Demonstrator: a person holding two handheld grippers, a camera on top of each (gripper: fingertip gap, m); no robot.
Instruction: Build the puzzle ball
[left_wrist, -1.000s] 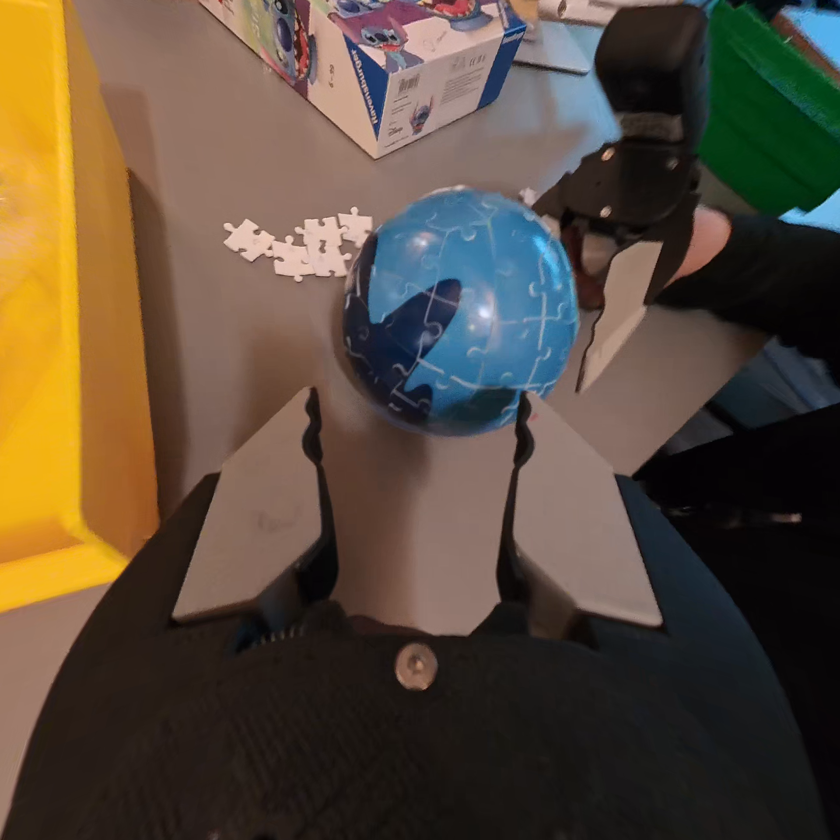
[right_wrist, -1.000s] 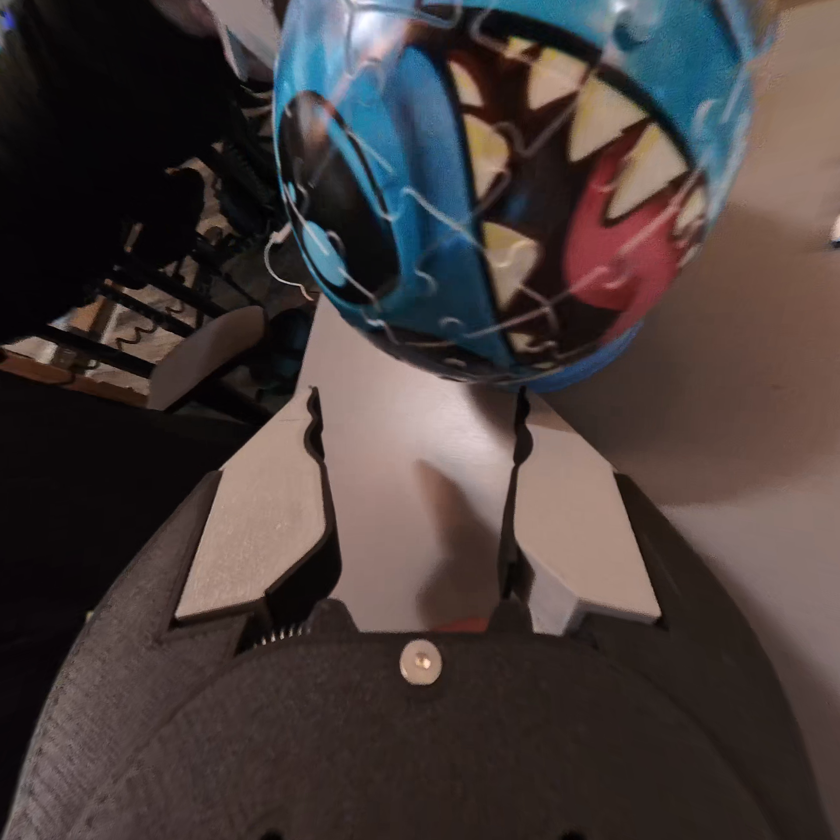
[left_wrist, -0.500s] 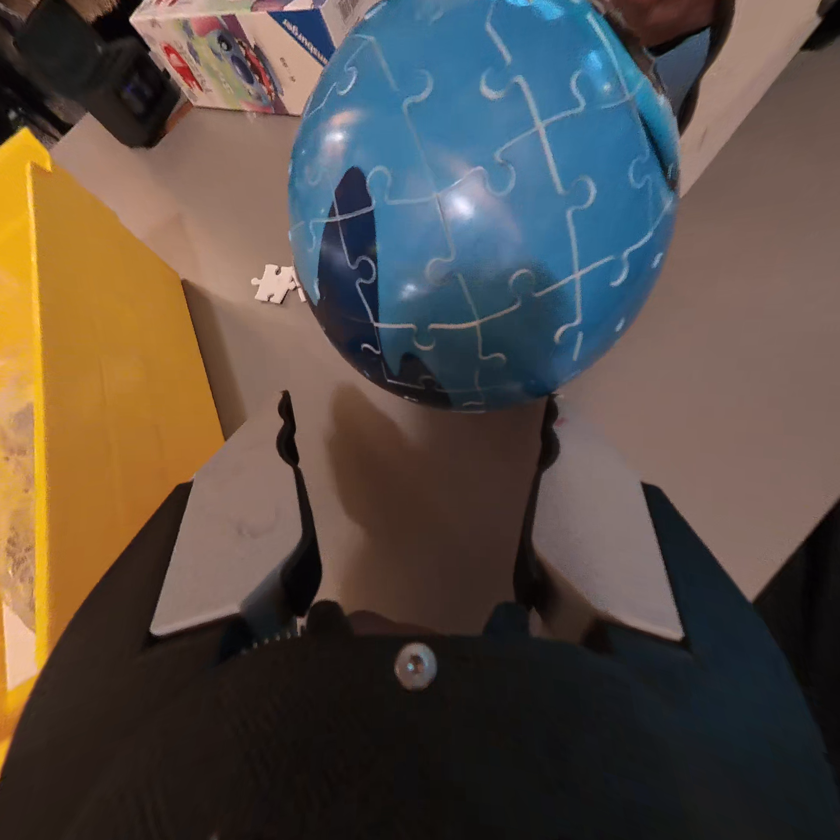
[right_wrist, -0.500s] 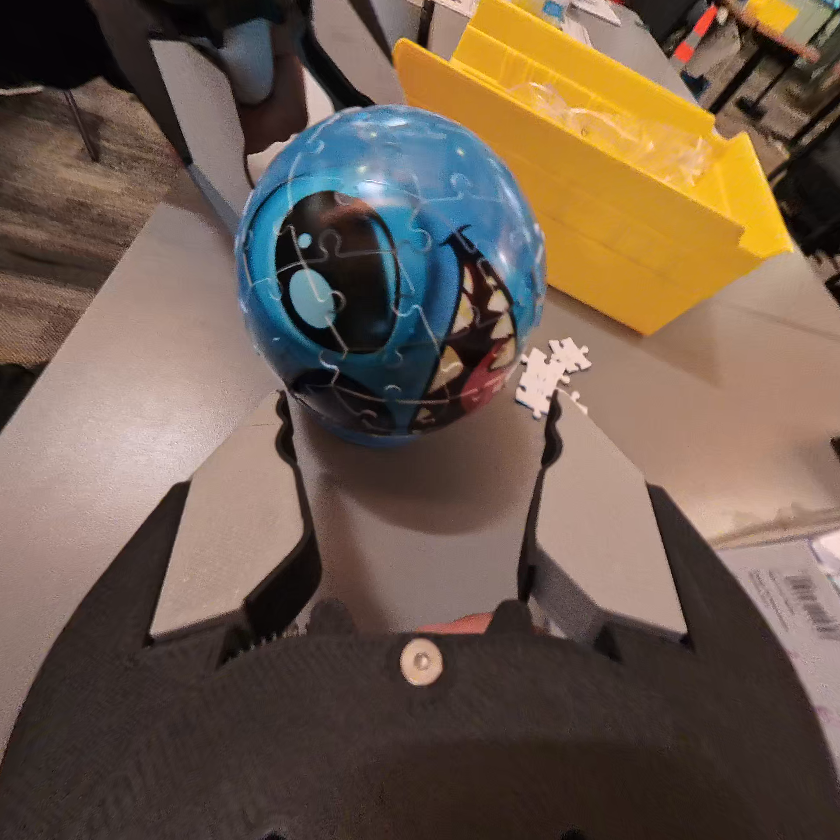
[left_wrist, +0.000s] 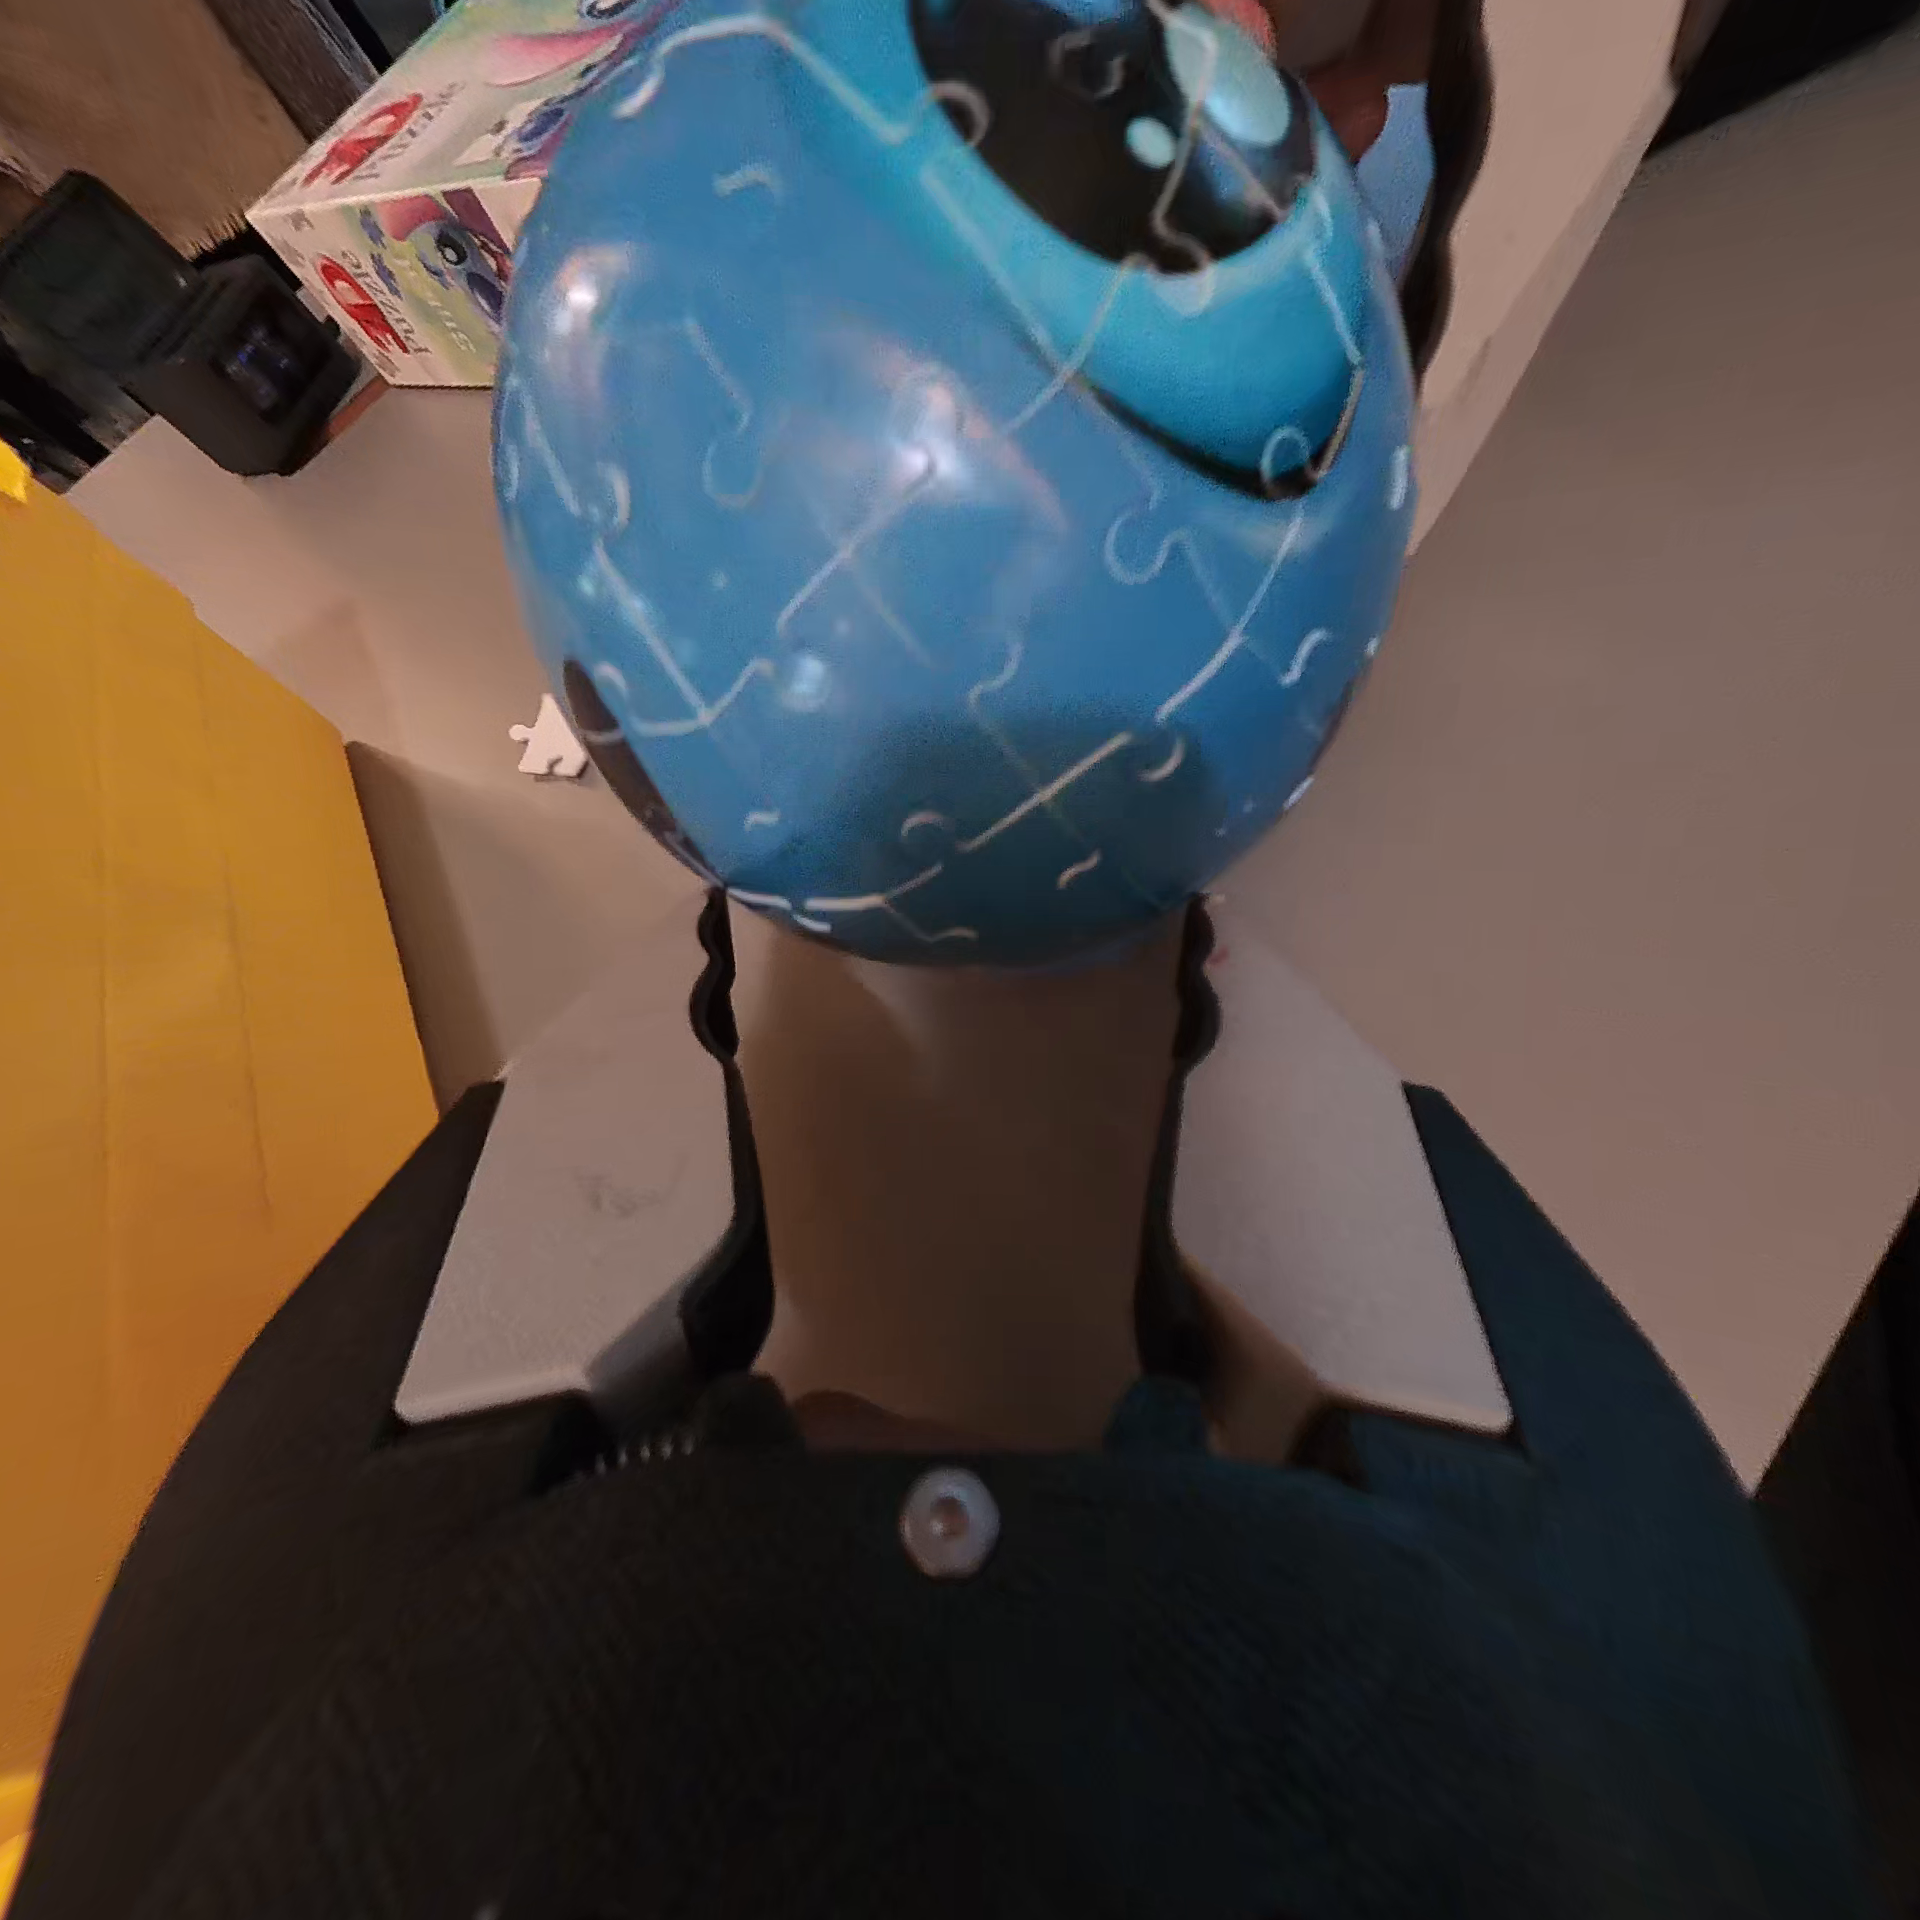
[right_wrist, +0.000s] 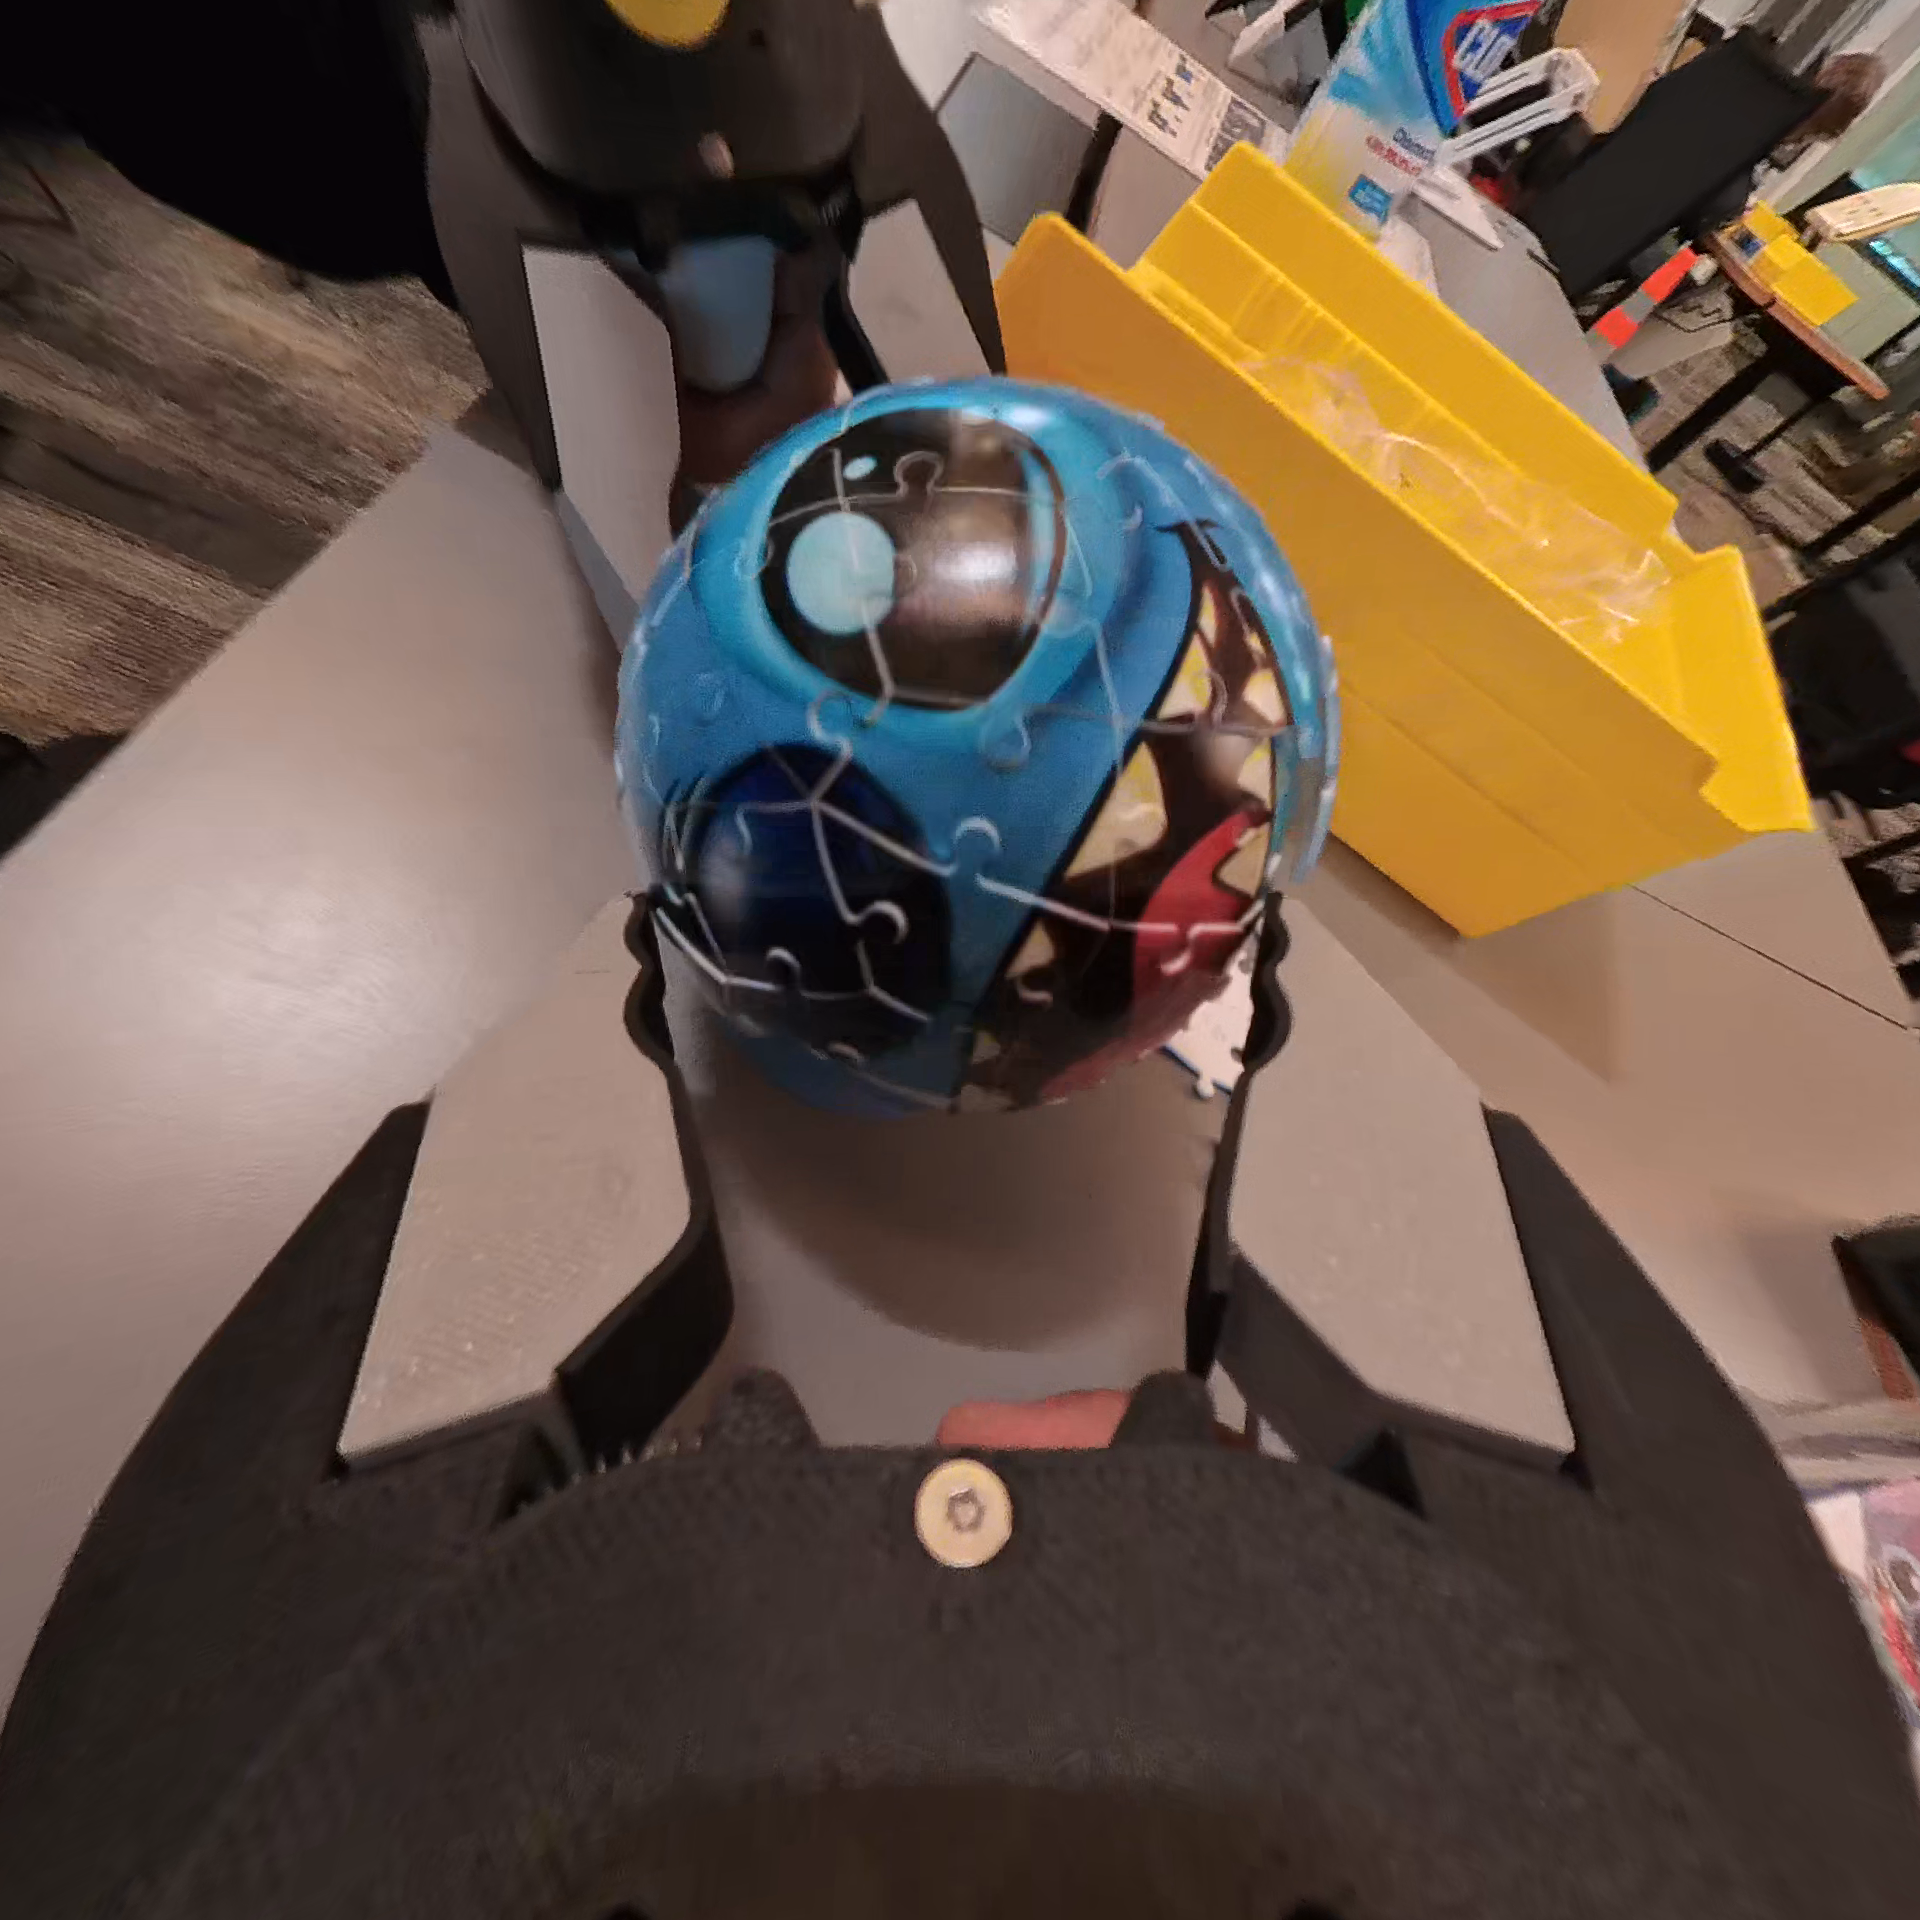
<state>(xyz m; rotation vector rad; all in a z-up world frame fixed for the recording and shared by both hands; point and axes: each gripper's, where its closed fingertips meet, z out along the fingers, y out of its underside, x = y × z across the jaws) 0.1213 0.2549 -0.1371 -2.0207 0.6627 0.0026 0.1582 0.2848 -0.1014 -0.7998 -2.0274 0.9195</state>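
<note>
The puzzle ball (left_wrist: 935, 540), a glossy blue sphere printed with a cartoon face, sits between my two grippers over the grey table (left_wrist: 1621, 644). In the right wrist view the ball (right_wrist: 966, 748) shows its eye on top and its toothed mouth at the right. My left gripper (left_wrist: 951, 914) is open, its fingertips (left_wrist: 715, 935) against the ball's lower sides. My right gripper (right_wrist: 956, 935) is open wide, its tips beside the ball's lower part. The left gripper (right_wrist: 675, 156) also shows behind the ball. Whether the ball rests on the table is hidden.
A yellow bin (right_wrist: 1403, 582) holding clear plastic stands beside the ball; it also shows in the left wrist view (left_wrist: 177, 935). The puzzle box (left_wrist: 416, 229) lies at the back. Loose white pieces (left_wrist: 545, 740) lie on the table behind the ball. The table edge (left_wrist: 1766, 1351) is at the right.
The ball has turned, so its eye now faces up in both views. My left jaws have narrowed a little and sit closer to the ball. The right gripper has closed in on it.
</note>
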